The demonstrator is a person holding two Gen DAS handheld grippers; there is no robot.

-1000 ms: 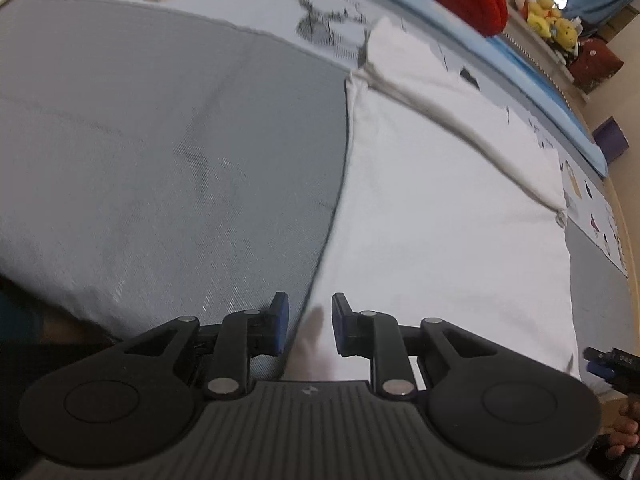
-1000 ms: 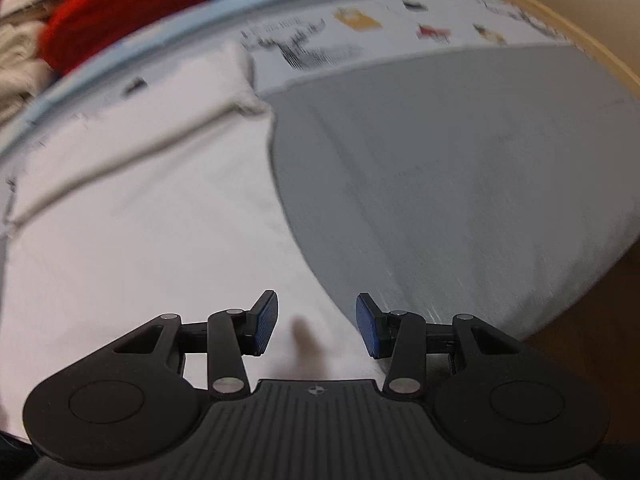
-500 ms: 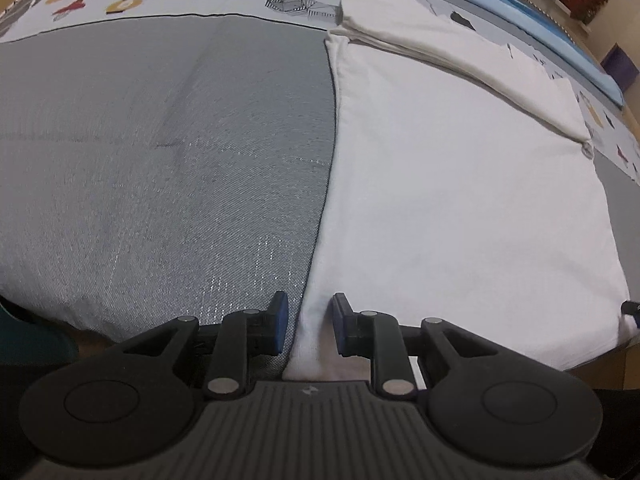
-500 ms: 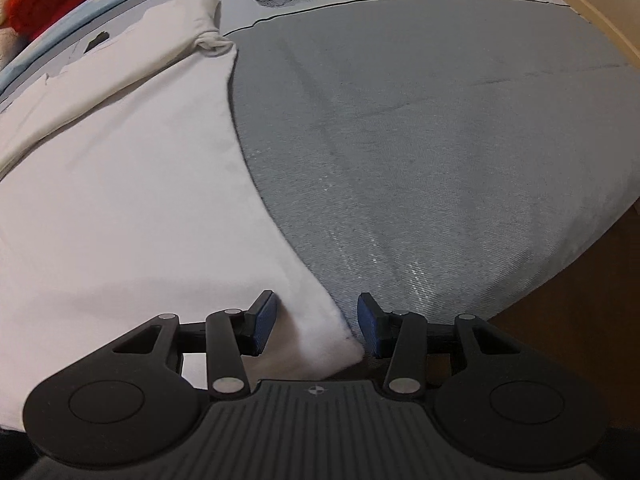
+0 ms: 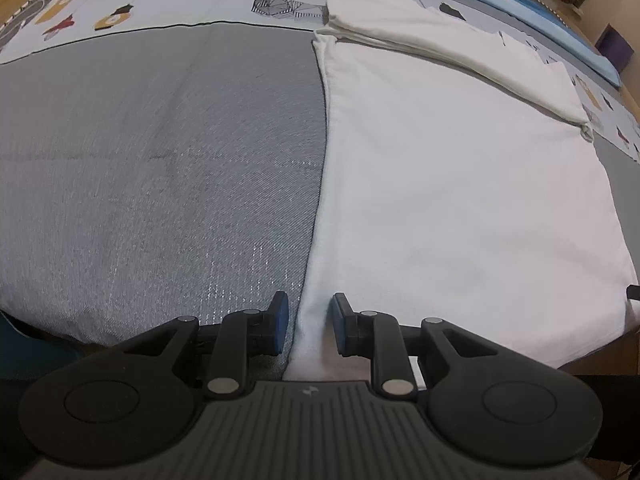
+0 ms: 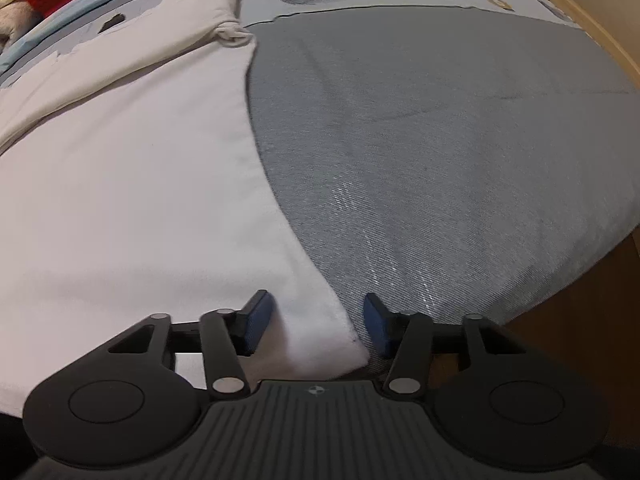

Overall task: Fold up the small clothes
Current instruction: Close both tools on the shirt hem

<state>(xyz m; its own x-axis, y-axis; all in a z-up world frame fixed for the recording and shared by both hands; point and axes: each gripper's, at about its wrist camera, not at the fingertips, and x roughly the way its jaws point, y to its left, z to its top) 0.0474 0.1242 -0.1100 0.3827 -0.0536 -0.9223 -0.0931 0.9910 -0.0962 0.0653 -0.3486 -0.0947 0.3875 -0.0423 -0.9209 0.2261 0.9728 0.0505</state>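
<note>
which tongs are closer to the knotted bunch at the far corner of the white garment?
Right. Its tongs straddle the near corner on the edge leading to the knotted bunch; left tongs straddle the opposite edge.

no legible text, labels or numbers

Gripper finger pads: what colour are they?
Blue pads on black fingers, clearest in the right wrist view.

The right gripper (image 6: 314, 326) sits with its jaws apart around the near corner of the white garment (image 6: 132, 200) (sleeve folded across its far end), which lies flat on the grey mat (image 6: 440, 140).
</note>
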